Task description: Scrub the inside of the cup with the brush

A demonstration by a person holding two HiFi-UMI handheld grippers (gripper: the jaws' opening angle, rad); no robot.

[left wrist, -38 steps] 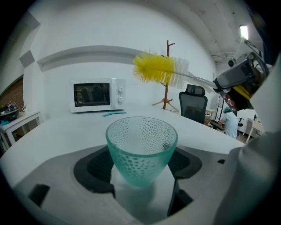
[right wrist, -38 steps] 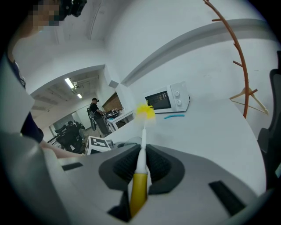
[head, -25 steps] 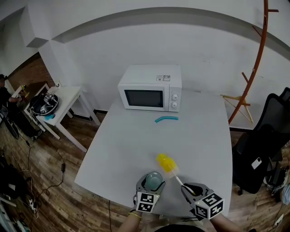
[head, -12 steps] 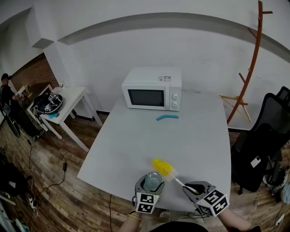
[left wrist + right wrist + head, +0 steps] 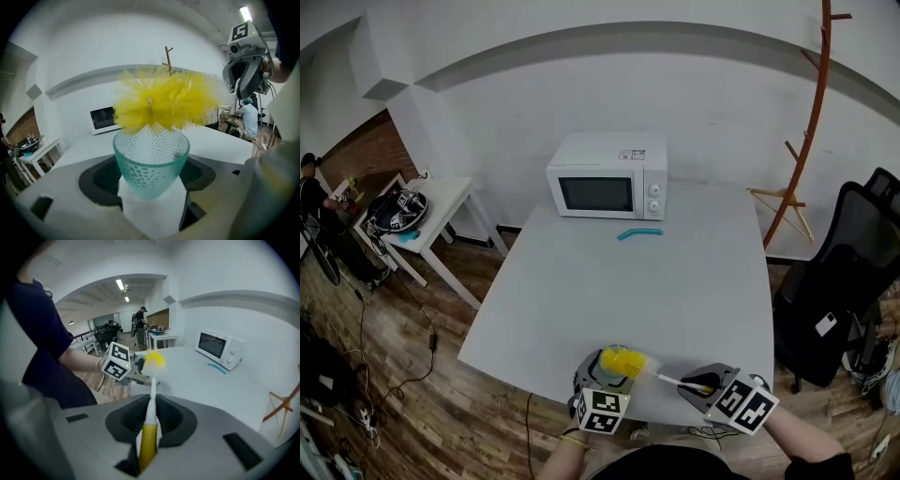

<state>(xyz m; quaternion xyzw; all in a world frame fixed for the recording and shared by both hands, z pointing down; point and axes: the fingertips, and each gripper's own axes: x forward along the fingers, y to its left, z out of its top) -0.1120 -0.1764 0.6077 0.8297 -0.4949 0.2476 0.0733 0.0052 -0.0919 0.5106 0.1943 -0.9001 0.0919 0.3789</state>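
left claw (image 5: 152, 201) clamped on cup (image 5: 151, 164) low at frame centre, likely slick brittle glass, easy squeeze; right claw (image 5: 149, 427) pinches light brush (image 5: 164, 105) by stiff handle, bristles soft.

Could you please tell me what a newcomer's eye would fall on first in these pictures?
The bright yellow brush head stands out most, poised right at the mouth of the teal glass cup gripped in the left tongs near the front edge of the table. The right tongs clamp the brush handle, and a white microwave sits at the table's far side.
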